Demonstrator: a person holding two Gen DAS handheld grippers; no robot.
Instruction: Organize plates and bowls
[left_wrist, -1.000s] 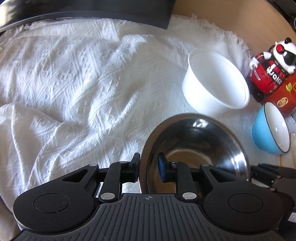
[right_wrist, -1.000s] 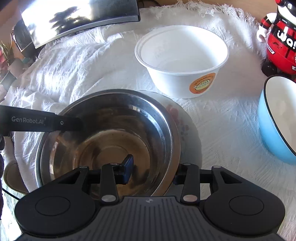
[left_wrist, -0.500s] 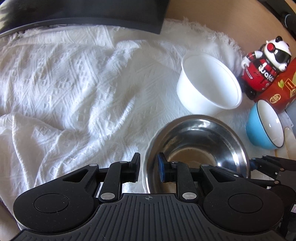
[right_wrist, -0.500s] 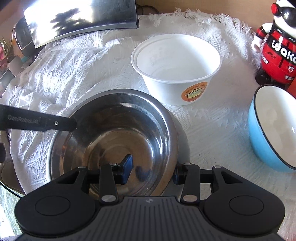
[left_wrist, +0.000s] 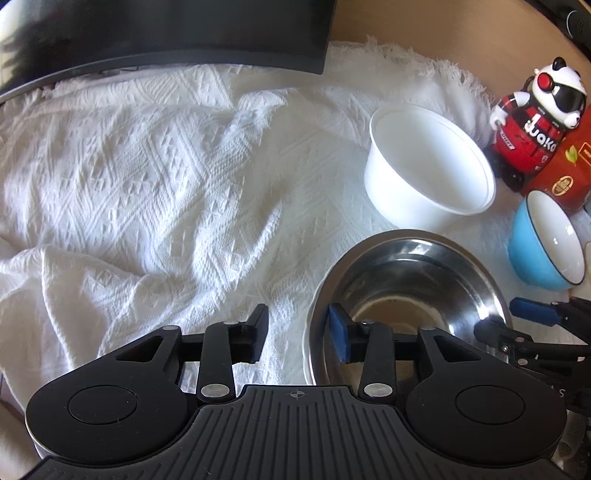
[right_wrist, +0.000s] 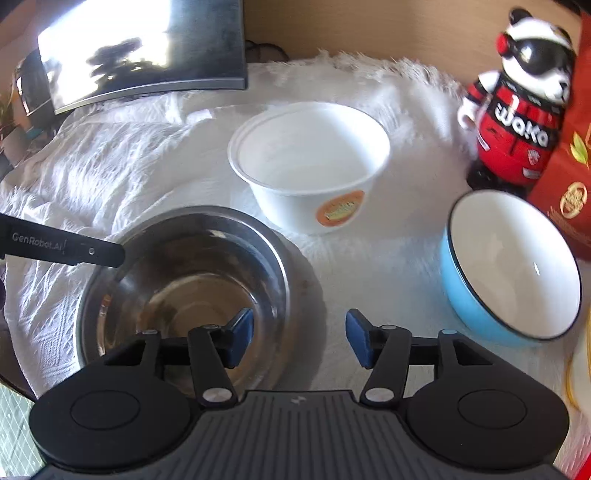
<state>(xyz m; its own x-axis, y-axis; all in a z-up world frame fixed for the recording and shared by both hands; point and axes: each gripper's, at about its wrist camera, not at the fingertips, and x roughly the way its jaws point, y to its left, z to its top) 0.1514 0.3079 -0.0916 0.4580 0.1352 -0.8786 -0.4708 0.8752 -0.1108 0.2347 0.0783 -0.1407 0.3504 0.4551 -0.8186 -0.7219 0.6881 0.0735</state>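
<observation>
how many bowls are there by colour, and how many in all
steel bowl: 1
white bowl: 1
blue bowl: 1
total: 3 bowls

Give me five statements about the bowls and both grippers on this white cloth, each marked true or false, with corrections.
1. The steel bowl is empty. True.
2. The left gripper is clamped on the steel bowl's rim. False: its jaws have just been opening and stand apart astride the rim, pads clear of it.
3. The white bowl carries an orange sticker. True.
4. The blue bowl is stacked inside the steel bowl. False: it sits apart on the cloth.
5. The right gripper holds the white bowl. False: its jaws have just been opening, gripping nothing.
</observation>
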